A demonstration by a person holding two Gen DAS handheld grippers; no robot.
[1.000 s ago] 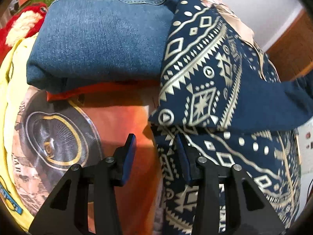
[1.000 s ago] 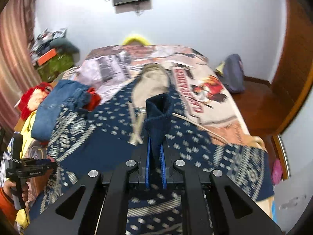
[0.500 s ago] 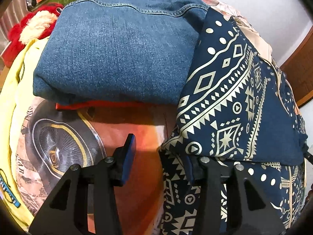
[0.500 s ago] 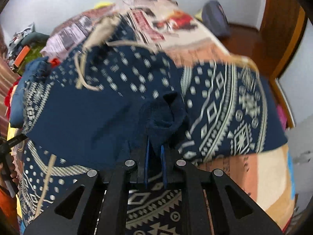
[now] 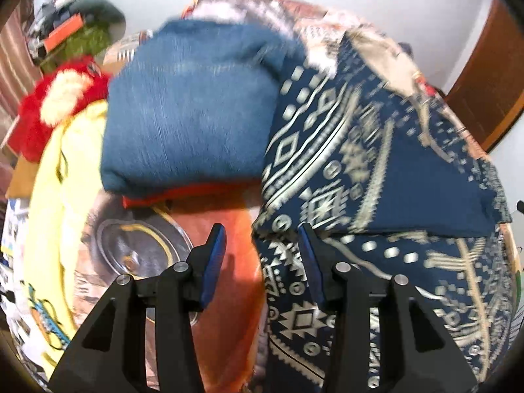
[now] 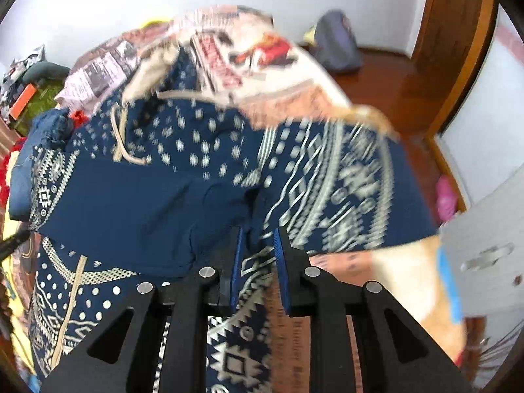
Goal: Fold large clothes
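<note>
A large navy hooded garment (image 6: pixel 327 177) with a cream geometric pattern lies spread on the bed. Its plain navy sleeve (image 6: pixel 131 203) is folded across the body. My right gripper (image 6: pixel 258 255) hovers low over the sleeve's cuff (image 6: pixel 229 199). Its jaws are opening, and the blue pads stand apart without pressing the cloth. In the left wrist view the same garment (image 5: pixel 360 163) fills the right side. My left gripper (image 5: pixel 262 255) is open over the garment's left edge and the orange sheet, with nothing held.
Folded blue jeans (image 5: pixel 190 114) lie on an orange cloth just left of the garment. A red plush toy (image 5: pixel 55 98) and a yellow cloth (image 5: pixel 59 196) lie further left. A grey bag (image 6: pixel 337 42) sits on the wooden floor (image 6: pixel 393 91) beyond the bed.
My right gripper carried the sleeve cuff down and across the garment, then its pads parted off the cuff. My left gripper drew up and back, staying open.
</note>
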